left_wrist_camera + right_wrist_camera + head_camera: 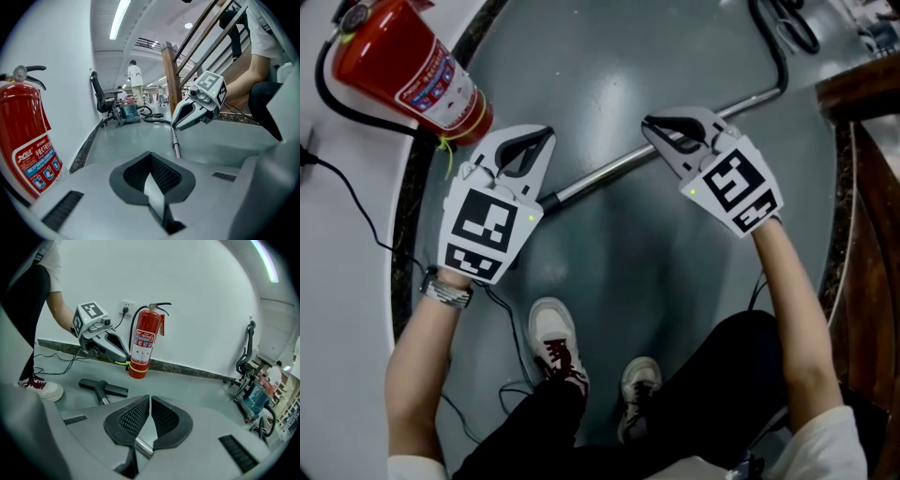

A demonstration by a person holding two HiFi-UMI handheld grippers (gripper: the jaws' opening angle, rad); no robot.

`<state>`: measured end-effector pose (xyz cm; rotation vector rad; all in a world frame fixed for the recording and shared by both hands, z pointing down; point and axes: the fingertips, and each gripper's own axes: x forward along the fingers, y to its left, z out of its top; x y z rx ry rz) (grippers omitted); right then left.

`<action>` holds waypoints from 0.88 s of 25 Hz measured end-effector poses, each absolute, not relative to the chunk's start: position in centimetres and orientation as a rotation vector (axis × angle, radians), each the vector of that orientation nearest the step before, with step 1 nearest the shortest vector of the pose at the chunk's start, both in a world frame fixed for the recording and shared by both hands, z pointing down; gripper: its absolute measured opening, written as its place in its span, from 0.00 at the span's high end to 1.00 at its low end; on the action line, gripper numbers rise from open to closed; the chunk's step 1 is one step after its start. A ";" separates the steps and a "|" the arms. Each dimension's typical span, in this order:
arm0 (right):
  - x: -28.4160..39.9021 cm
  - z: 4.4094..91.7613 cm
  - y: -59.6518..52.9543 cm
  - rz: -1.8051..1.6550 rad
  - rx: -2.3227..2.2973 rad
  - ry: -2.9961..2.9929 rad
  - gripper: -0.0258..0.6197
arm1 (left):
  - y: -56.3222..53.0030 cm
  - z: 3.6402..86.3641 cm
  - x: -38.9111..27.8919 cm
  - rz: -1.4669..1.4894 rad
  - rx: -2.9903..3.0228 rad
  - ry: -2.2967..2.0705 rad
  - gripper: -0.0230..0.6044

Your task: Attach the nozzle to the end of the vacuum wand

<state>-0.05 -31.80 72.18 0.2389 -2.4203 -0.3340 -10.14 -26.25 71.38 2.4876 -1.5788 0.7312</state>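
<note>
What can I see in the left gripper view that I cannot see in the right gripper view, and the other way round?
Only the left gripper view shows the right gripper and the wooden stair post behind it.

Only the right gripper view shows the left gripper, the black nozzle lying on the floor, the wall socket and a white shoe.

Both views show the red fire extinguisher, the office chair, the blue vacuum body and some part of the metal wand.

Grey floor [609, 84], white wall [187, 277], red extinguisher [408, 66].
</note>
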 end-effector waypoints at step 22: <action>3.4 59.6 -33.2 -0.266 0.645 -2.595 0.91 | -26.6 60.4 -7.7 0.704 2.535 -1.731 0.96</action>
